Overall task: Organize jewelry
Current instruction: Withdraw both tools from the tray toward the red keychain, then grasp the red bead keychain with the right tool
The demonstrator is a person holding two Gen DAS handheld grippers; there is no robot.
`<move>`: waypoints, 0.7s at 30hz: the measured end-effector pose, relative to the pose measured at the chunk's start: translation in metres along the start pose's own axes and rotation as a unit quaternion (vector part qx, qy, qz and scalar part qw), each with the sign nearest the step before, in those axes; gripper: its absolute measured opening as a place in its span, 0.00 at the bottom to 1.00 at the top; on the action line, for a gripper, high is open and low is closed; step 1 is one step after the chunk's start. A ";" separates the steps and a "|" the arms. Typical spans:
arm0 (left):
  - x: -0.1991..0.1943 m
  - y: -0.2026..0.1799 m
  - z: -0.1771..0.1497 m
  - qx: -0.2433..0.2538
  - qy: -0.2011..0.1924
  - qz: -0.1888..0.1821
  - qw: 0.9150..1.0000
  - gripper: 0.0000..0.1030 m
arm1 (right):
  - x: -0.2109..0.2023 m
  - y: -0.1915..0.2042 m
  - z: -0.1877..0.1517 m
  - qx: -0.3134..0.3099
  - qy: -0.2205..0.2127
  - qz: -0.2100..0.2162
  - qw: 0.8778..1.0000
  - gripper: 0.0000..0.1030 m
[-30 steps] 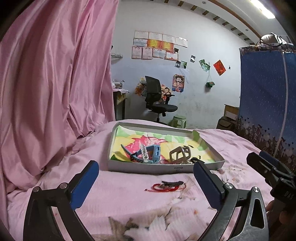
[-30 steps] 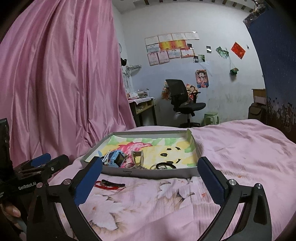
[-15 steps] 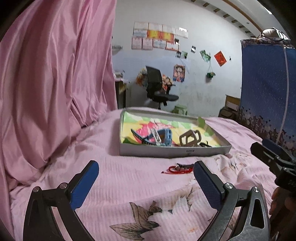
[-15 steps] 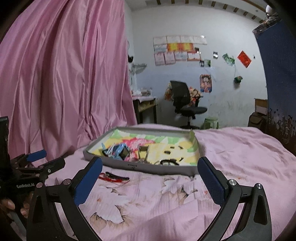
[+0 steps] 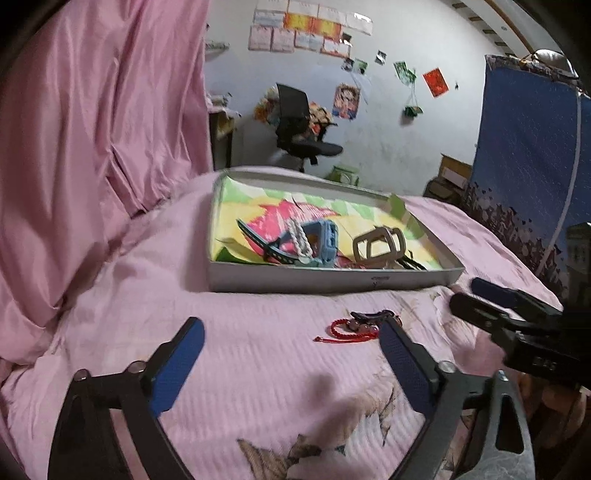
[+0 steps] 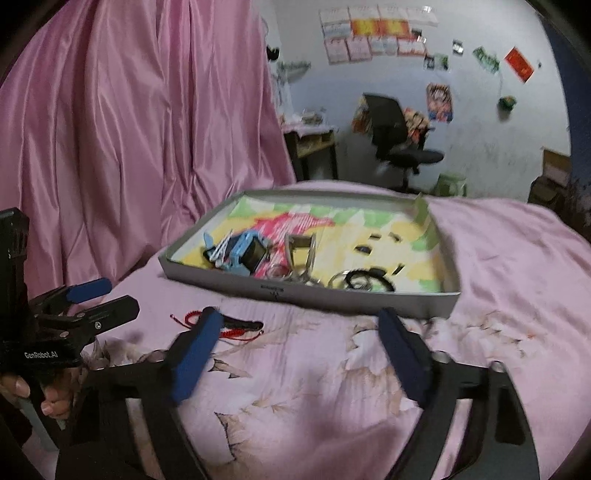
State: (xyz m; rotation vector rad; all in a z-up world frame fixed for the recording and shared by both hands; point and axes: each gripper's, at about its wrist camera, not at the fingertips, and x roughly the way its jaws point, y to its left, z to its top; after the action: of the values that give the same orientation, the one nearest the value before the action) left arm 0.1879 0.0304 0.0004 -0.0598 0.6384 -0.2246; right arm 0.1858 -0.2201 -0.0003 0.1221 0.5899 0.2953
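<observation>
Left gripper [image 5: 291, 349]: jaws spread and just been closing a little, nothing between the pads — only pink bedspread [image 5: 240, 369].
Right gripper [image 6: 299, 339]: also spread, jaws just narrowing, empty.
Red bracelet [image 5: 349, 328]: on the bedspread, near side of the tray, just beside the left gripper's right finger; a dark clip — perhaps a hair clip — touches it.
Tray [image 6: 306, 293]: shallow, grey-walled, farther back; holds a blue watch [image 6: 245, 254] and other blurred pieces.

Looks like someone's bedroom at home: a bed with a pink flowery bedspread [image 5: 258, 369], pink curtain [image 5: 92, 129], desk chair [image 5: 299, 125] and posters [image 5: 310, 29] stuck on the wall.
</observation>
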 end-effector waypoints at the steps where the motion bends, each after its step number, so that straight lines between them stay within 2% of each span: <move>1: 0.003 -0.001 0.001 0.000 0.007 -0.004 1.000 0.80 | 0.006 -0.001 0.000 -0.001 0.009 0.008 1.000 0.65; 4: 0.015 -0.003 0.003 0.003 0.033 -0.025 0.999 0.72 | 0.018 0.001 0.000 -0.011 0.029 0.024 0.999 0.53; 6: 0.023 -0.003 0.003 0.001 0.051 -0.040 0.998 0.63 | 0.026 0.003 0.001 -0.020 0.040 0.034 0.998 0.49; 9: 0.032 -0.004 0.002 -0.007 0.068 -0.054 0.996 0.52 | 0.036 0.006 0.004 -0.032 0.057 0.054 0.996 0.36; 13: 0.040 -0.003 0.003 -0.013 0.081 -0.074 0.994 0.43 | 0.050 0.008 0.005 -0.040 0.082 0.083 0.992 0.29; 21: 0.052 -0.011 0.001 0.000 0.100 -0.101 0.990 0.32 | 0.074 0.009 0.010 -0.032 0.114 0.138 0.983 0.28</move>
State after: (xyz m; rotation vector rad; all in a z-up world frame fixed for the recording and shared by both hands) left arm 0.2264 0.0079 -0.0278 -0.1037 0.8331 -0.4298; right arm 0.2476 -0.1893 -0.0291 0.1094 0.7914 0.6035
